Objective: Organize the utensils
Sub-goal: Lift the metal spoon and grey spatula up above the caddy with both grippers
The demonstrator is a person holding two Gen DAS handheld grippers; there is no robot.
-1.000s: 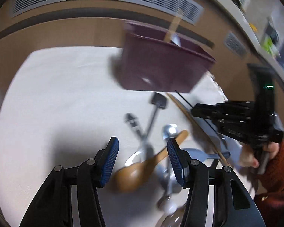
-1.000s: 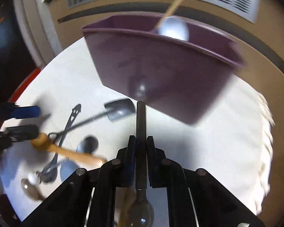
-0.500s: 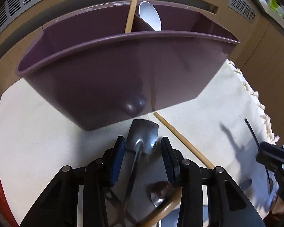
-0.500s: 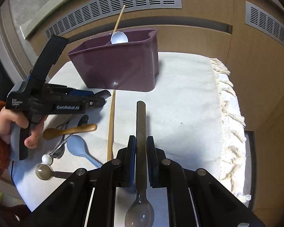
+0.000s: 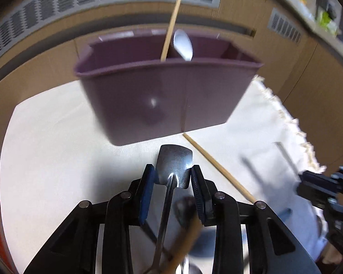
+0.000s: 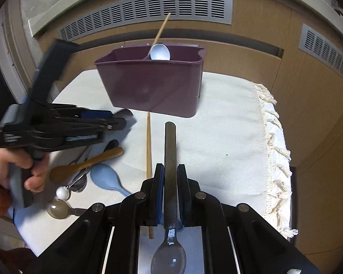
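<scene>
We see our left gripper (image 5: 172, 174) with its jaws just drawn in around a small metal spatula (image 5: 175, 163); the flat blade sits between the blue pads (image 5: 148, 182), right pad touching its edge, and it looks clasped, though blur keeps us from being sure on the left side. The spatula's thin handle runs back under the gripper, over a heap of loose utensils.

Our right gripper (image 6: 170, 175) is clenched on the flat handle of a translucent grey spoon (image 6: 170, 150); the handle points ahead beyond the fingertips, the bowl hangs back beneath the gripper body.

The purple utensil caddy (image 6: 153, 86) stands near the far edge of the cream cloth (image 6: 228, 137), ahead of both grippers. A pale blue spoon (image 6: 160, 52) and a wooden chopstick (image 6: 161, 30) stand in it by its divider.

A second chopstick (image 6: 148, 146) lies on the cloth from the caddy's foot toward the near edge, just left of the grey spoon. Near the cloth's left edge lie a wooden spoon (image 6: 84, 164), a light blue spoon (image 6: 107, 179), a clear spoon (image 6: 57, 209) and some metal utensils, tangled together. A hand (image 6: 13, 166) in an orange sleeve holds the left gripper above that heap.
</scene>
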